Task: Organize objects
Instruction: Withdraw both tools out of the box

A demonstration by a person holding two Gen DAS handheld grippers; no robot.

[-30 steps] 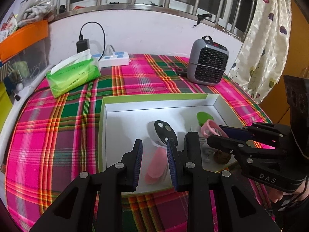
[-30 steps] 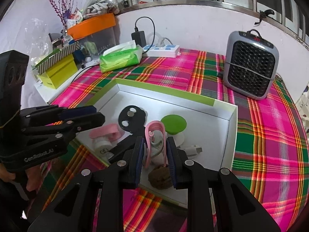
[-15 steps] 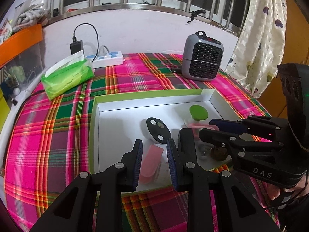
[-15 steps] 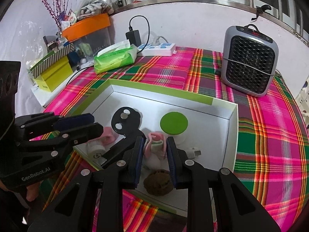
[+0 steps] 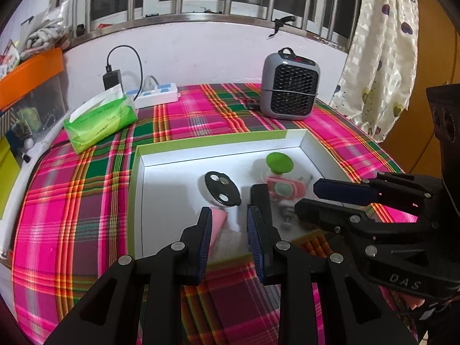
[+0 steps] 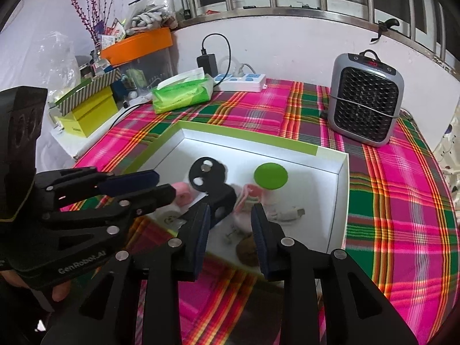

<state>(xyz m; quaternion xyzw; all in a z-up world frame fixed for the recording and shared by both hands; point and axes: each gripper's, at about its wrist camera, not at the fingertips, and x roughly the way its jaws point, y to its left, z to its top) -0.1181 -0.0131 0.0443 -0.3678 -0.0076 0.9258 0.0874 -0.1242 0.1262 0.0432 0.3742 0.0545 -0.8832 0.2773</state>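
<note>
A white box with a green rim [image 5: 212,142] [image 6: 247,136] sits on the plaid cloth. Inside it lie a black disc with two holes [image 5: 222,191] [image 6: 205,172], a green lid [image 5: 279,162] [image 6: 270,176], a pink clip [image 5: 283,189] [image 6: 248,197], a pink pad [image 5: 221,224] [image 6: 182,194], a brown lump [image 6: 247,251] and a white plug adapter [image 6: 287,214]. My right gripper [image 6: 230,221] [image 5: 319,198] hangs over the box's near edge. Its jaws are opening and nothing is between them. My left gripper [image 5: 230,227] [image 6: 161,185] stands open and empty above the box's near left part.
A grey heater [image 5: 289,89] stands at the back right. A green tissue pack [image 5: 100,120] and a white power strip [image 5: 155,95] lie at the back left. A yellow box [image 6: 86,113] and clutter line the left wall, and a curtain [image 5: 376,43] hangs at the right.
My right gripper has let go of the pink clip, which now lies in the box, and has drawn back with its jaws wider. The left gripper has also drawn back a little.
</note>
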